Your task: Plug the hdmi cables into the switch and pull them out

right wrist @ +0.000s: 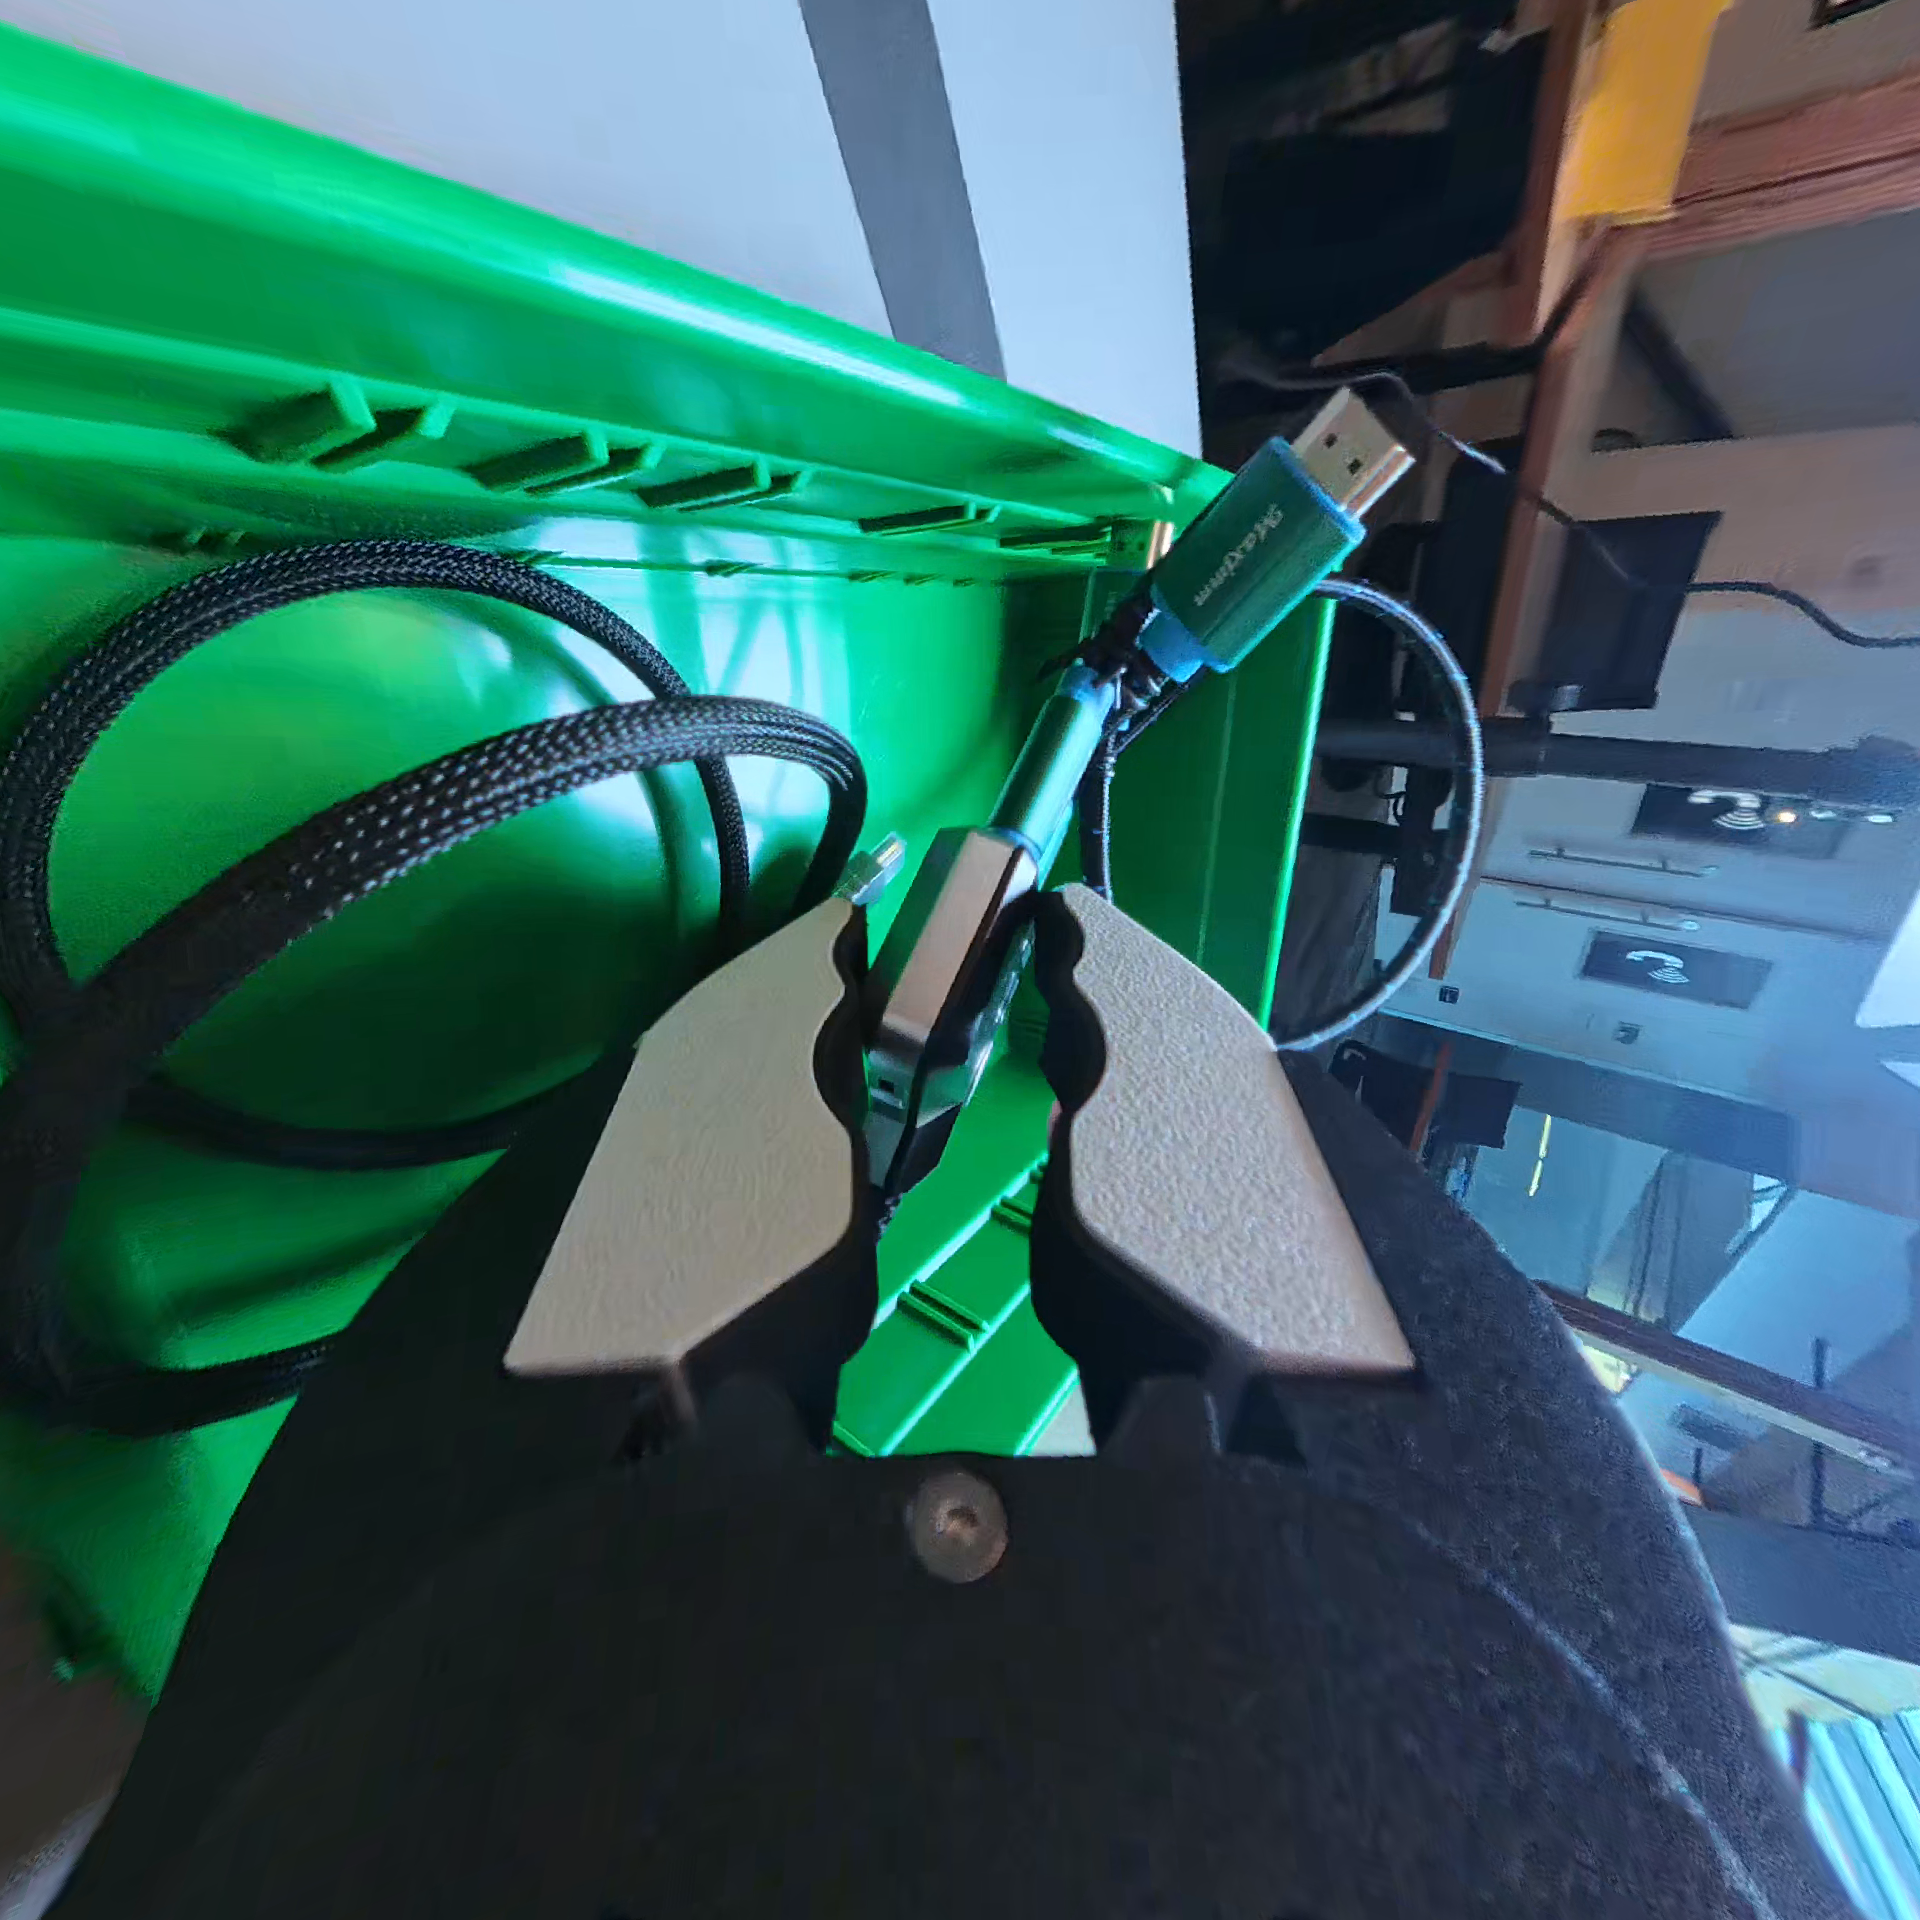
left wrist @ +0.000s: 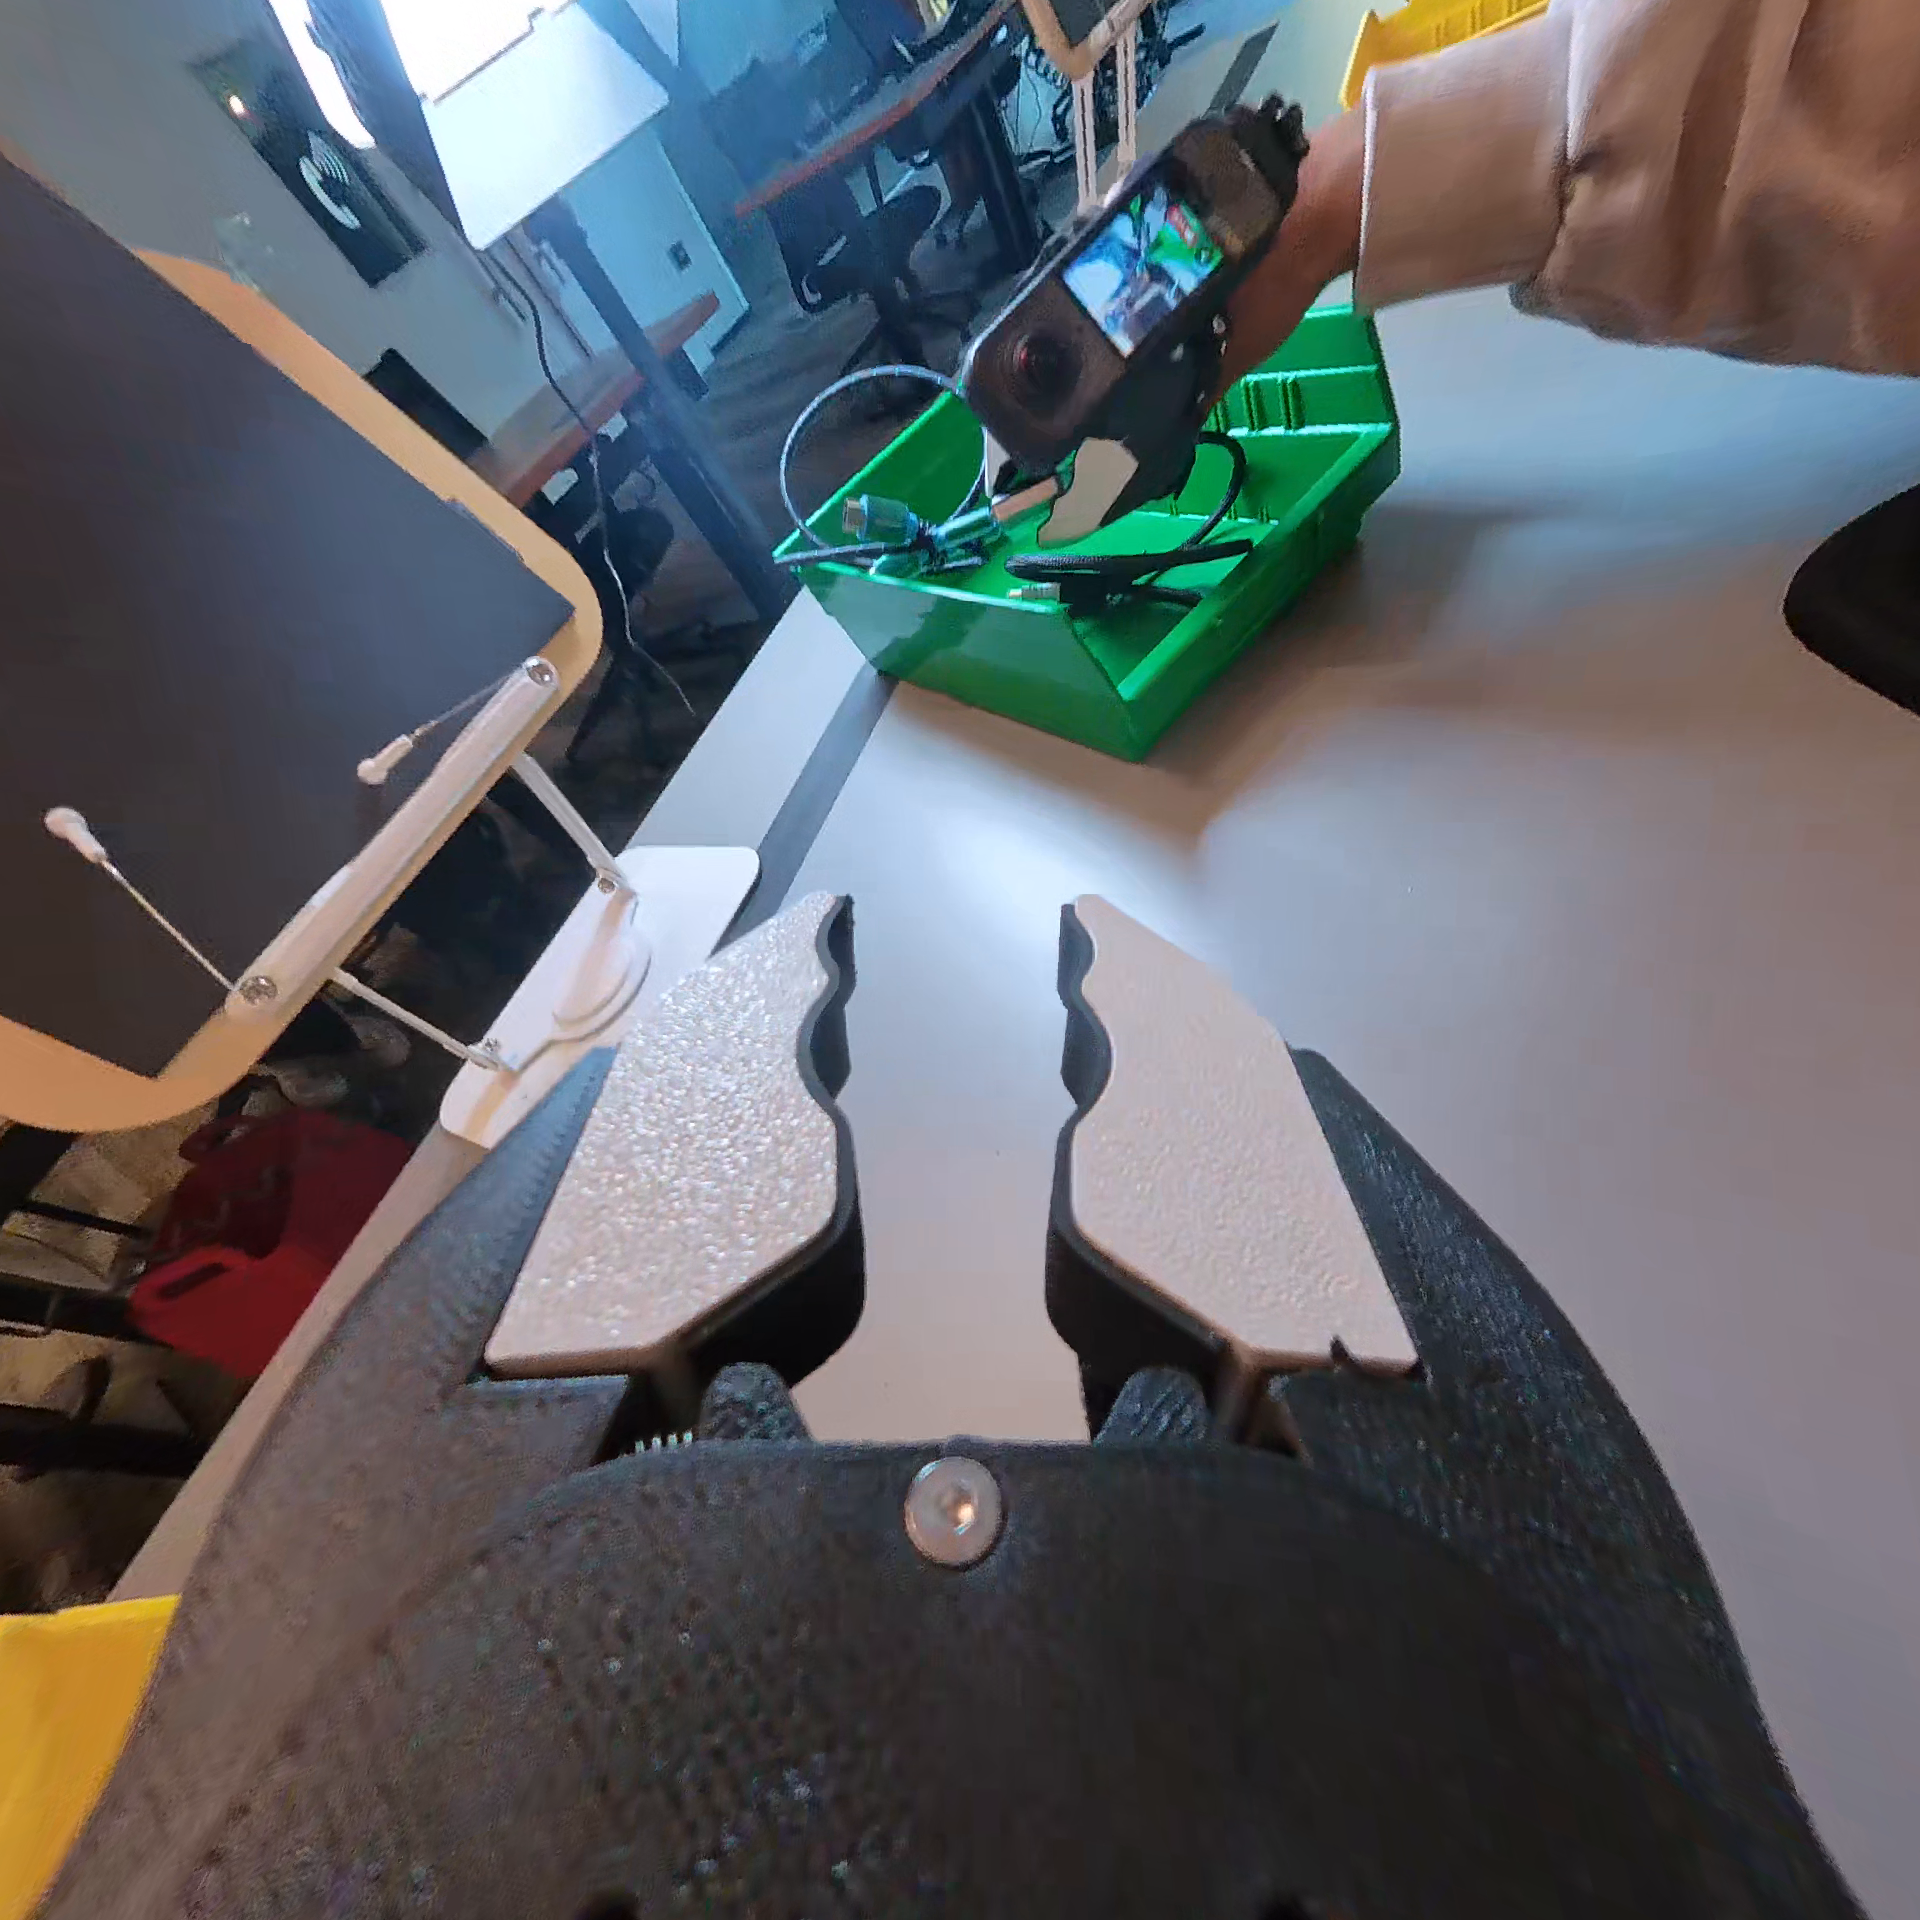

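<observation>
Grey table point(left wrist: 1455, 935) filling most of the left wrist view. Far on it, an open green plastic bin point(left wrist: 997, 644), ribbed along the inner walls, set near the table's far edge. Yellow bin corner point(left wrist: 62, 1704) low at the left; a dark board on a white stand point(left wrist: 582, 966) clamped at the table's left edge.

Inside the green bin, a looped black braided cable point(right wrist: 416, 769) coiled across the floor. Beside it, a thinner cable ending in a teal-sleeved HDMI plug point(right wrist: 1247, 582) with a gold metal tip, poking up over the bin's corner. A second plug of the same teal colour running down into a silver metal adapter block point(right wrist: 956, 956), rectangular and shiny.

Right gripper point(right wrist: 951, 935) reaching into the bin, held by a hand in a pale sleeve point(left wrist: 1662, 177). Silver block lying between its two beige fingers, slanted, near the tips; fingers close around it, though firm contact on both sides impossible to confirm.

Left gripper point(left wrist: 956, 925) hovering low over bare table, well apart from the bin, fingers spread wide with nothing between them.
</observation>
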Motion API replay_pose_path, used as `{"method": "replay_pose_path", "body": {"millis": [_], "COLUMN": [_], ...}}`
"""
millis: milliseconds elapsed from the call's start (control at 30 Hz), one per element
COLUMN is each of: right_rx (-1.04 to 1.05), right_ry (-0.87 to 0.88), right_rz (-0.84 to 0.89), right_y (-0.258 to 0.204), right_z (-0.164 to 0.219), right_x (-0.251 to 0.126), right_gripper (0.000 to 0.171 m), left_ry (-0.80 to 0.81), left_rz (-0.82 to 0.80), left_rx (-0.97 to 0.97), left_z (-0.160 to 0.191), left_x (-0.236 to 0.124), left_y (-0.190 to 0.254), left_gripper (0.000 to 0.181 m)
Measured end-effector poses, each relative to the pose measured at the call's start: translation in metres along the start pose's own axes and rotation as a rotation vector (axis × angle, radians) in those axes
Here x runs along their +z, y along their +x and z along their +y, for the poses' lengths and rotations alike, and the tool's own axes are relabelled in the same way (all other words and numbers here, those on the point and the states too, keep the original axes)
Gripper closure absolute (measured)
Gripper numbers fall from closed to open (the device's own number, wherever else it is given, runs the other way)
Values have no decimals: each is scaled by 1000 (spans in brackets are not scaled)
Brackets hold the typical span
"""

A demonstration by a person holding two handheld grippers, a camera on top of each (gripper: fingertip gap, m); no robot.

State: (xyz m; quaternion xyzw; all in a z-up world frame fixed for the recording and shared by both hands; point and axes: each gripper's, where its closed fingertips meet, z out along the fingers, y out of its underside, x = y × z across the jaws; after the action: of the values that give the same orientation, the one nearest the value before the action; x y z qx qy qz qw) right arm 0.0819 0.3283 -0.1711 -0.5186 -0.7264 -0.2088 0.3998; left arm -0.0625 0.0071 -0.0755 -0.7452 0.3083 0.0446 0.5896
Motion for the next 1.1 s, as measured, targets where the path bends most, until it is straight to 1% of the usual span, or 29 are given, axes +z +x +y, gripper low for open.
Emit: {"method": "replay_pose_path", "body": {"millis": [67,100,133,167,233,367,467,533,600,667,700,767,833,900,1000,1100], "right_rx": [55,105,161,230,381,635,800,872,924,938,928,874,812,783,795,842], "right_ry": [28,65,119,185,328,648,805,858,898,937,942,930,910,913,958,978], "right_rz": [-17,-22,-26,-20,-31,-59,-139,-207,-264,-308,-312,-320,-346,-356,-382,-403], "right_y": [2,4,6,10,15,17,4,-9,-22,-37,-45,-64,-82,-89,-86,-81], "right_z": [-3,-6,-10,-15,-24,-37,-43,-51,-63,-79,-86,-99,-107,-110,-111,-106], "right_x": [-6,-12,-21,-33,-61,-130,-166,-176,-180,-178,-173,-161,-153,-153,-160,-164], "right_gripper": [138,134,130,130,130,134,138,141,146,151,154,156,156,156,156,156], "left_ry": [-1,6,18,30,40,62,67,75,107,137,125,16,-149,-321,-597,-784], "left_rz": [-3,-4,-8,-17,-45,-110,-185,-219,-214,-212,-223,-271,-286,-298,-317,-263], "left_rx": [-30,-54,-80,-104,-147,-240,-266,-285,-339,-403,-412,-380,-350,-338,-322,-477], "left_z": [6,8,10,12,19,28,30,27,21,13,14,29,58,96,163,226], "left_x": [-5,-10,-15,-21,-33,-60,-84,-98,-107,-113,-115,-115,-110,-104,-101,-94], "left_y": [-6,-9,-14,-20,-33,-62,-89,-108,-124,-144,-154,-176,-193,-210,-237,-245], "left_gripper": [142,141,140,140,140,139,139,139,138,138,138,138,138,138,140,141]}}
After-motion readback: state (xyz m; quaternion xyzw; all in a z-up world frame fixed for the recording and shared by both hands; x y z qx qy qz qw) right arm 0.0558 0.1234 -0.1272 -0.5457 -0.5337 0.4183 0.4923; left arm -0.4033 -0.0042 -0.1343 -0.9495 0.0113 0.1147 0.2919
